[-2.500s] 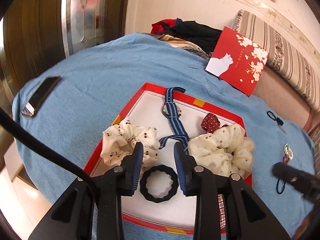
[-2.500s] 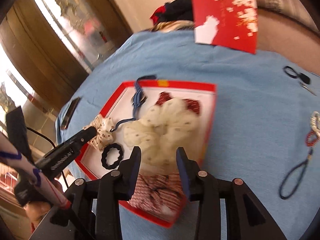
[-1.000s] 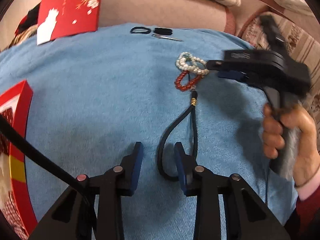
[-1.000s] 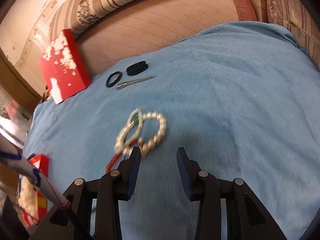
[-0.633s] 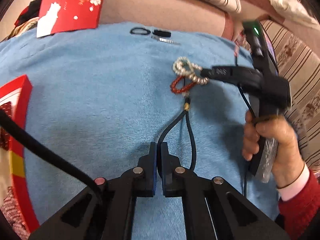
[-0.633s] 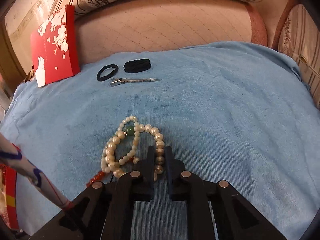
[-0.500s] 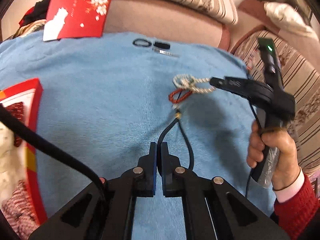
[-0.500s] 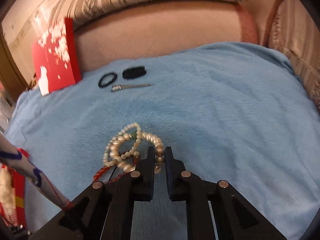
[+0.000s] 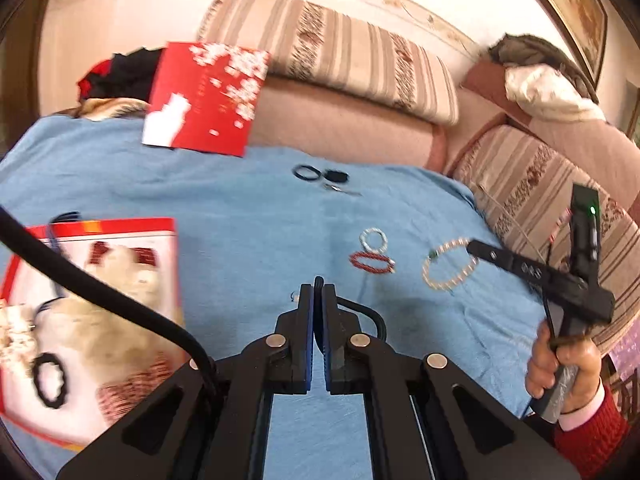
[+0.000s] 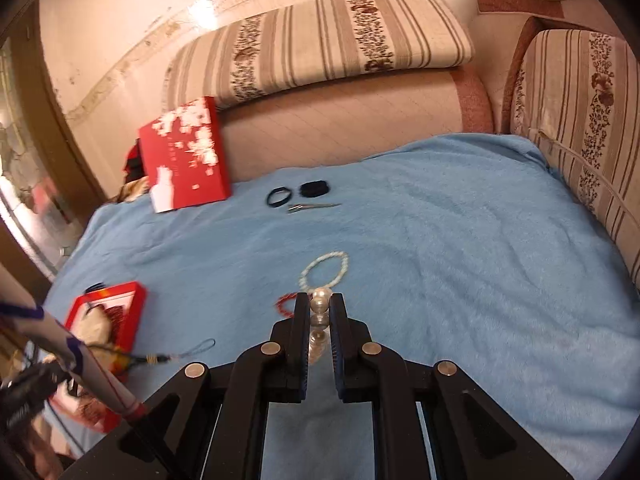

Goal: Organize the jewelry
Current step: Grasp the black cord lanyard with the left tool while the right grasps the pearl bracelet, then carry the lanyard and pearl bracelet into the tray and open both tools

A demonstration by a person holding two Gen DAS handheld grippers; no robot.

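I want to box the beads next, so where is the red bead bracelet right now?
In the left wrist view, the red bead bracelet lies on the blue blanket, just below the pale bead bracelet and beyond the left gripper.

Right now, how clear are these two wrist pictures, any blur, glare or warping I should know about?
Left wrist view: heavy fisheye bending at the edges, and the red tray and its contents are smeared by motion blur, while the left gripper stays sharp. Right wrist view: the same warping, bright glare on the wall, softly blurred beads on the blue cloth, and a crisp right gripper.
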